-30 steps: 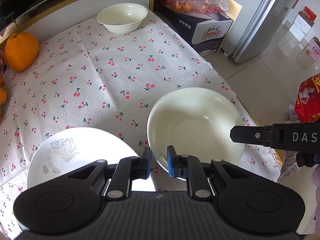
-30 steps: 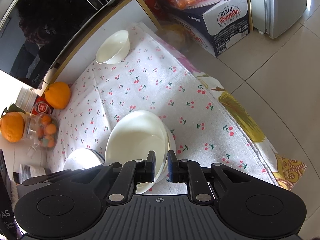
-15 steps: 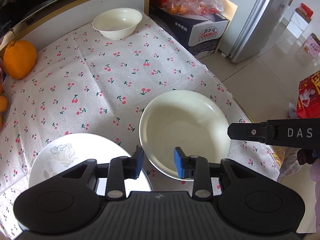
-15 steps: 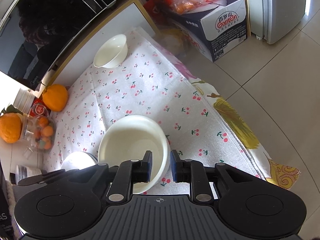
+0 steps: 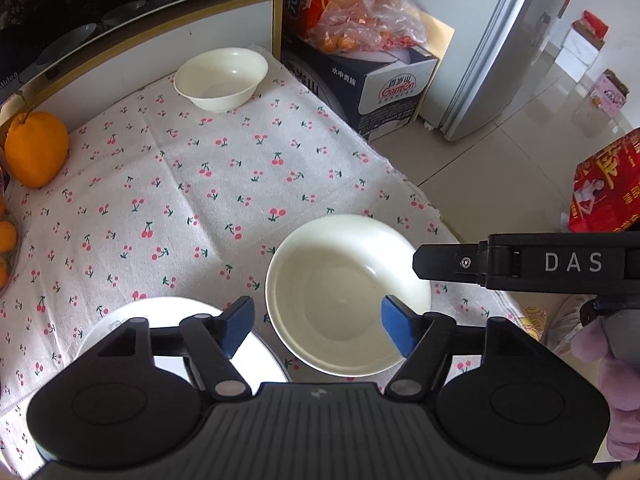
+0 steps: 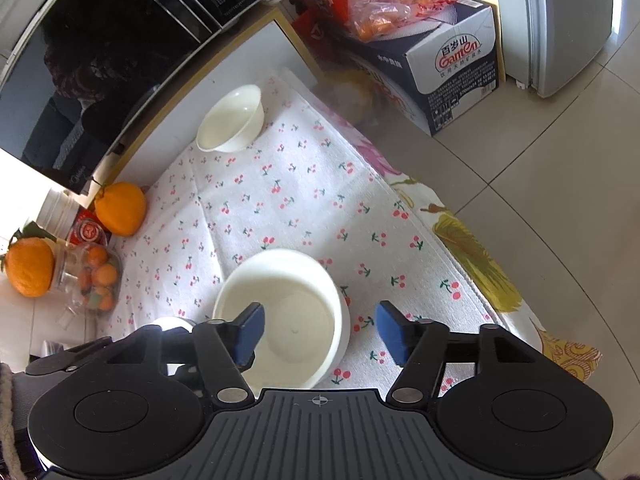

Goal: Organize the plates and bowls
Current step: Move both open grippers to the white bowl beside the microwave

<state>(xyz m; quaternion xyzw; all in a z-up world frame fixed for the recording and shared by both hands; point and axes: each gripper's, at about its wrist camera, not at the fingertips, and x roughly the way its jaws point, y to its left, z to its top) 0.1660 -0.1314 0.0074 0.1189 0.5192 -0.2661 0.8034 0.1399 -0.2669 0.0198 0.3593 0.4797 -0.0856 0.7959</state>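
Kitchen corner: cherry-print tablecloth (image 5: 224,184) over a low table, tiled floor at right, Ganten carton (image 5: 384,88) and fridge at upper right, dark oven door upper left in the right wrist view.

Left gripper (image 5: 318,326): jaws spread wide, just been opening, pinching nothing. Blue pads straddling the near rim of the large cream bowl (image 5: 344,292), lower centre of frame; left pad above the gap between bowl and flowered plate (image 5: 120,320), right pad over the bowl's inside. No pad contact visible.

Right gripper (image 6: 320,330): jaws likewise wide apart, just been opening, nothing clamped. Left pad over the bowl's (image 6: 280,308) interior, right pad outside it above the cloth. Seen from the left wrist view as a black arm marked DAS (image 5: 520,262) at the bowl's right edge.

Large bowl resting on the cloth, lower centre. Small bowl (image 5: 222,76) far back, upper centre. Plate at lower left, mostly hidden by gripper body. Orange fruit (image 5: 34,152) at left edge.

Against a second ago: both pairs of pads then nearly together near the bowl's rim; now wide. Bowl in much the same spot.
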